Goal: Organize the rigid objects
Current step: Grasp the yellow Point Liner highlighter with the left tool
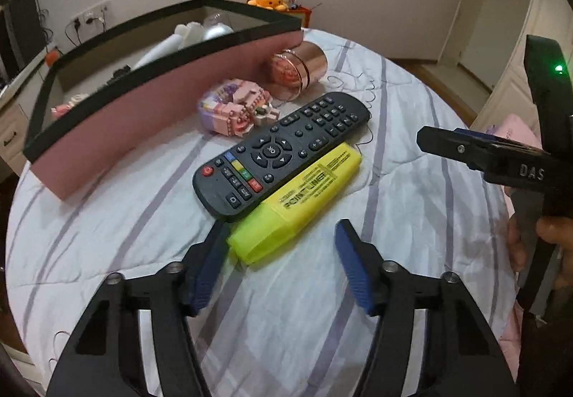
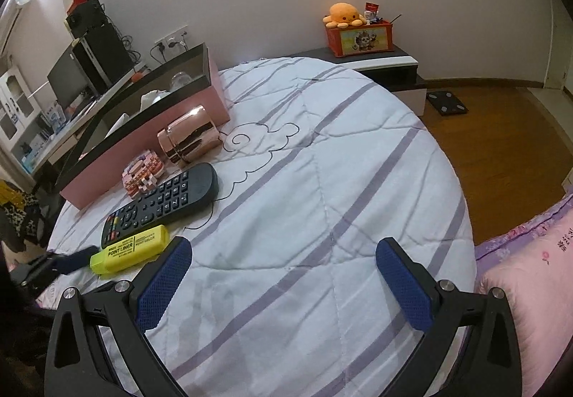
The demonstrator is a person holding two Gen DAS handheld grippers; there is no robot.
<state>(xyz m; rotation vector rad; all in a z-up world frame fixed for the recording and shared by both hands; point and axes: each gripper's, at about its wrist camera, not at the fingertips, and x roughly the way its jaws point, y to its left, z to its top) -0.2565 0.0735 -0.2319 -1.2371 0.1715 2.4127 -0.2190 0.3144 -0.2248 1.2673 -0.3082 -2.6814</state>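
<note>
— What do your fingers have right now?

— Nothing yet. My left gripper (image 1: 281, 246) is about half open, and the cap end of the yellow highlighter (image 1: 293, 203) sits between its fingers. The left finger (image 1: 209, 261) is right beside the cap; I can't tell if it touches. The right one is apart from it. My right gripper (image 2: 283, 268) is wide open over bare bedspread (image 2: 322, 182), holding nothing.

— What comes after the pen?

— The black remote (image 1: 279, 153) lies right along the highlighter, touching its side. Past that is a little pink brick toy (image 1: 236, 110), then a shiny copper tin (image 1: 301, 71) lying on its side.

— And farthest?

— The big pink box (image 1: 107, 124) with a dark rim, near the bed's left edge, with some things inside it. The toy and tin lie just beside its wall.
</note>
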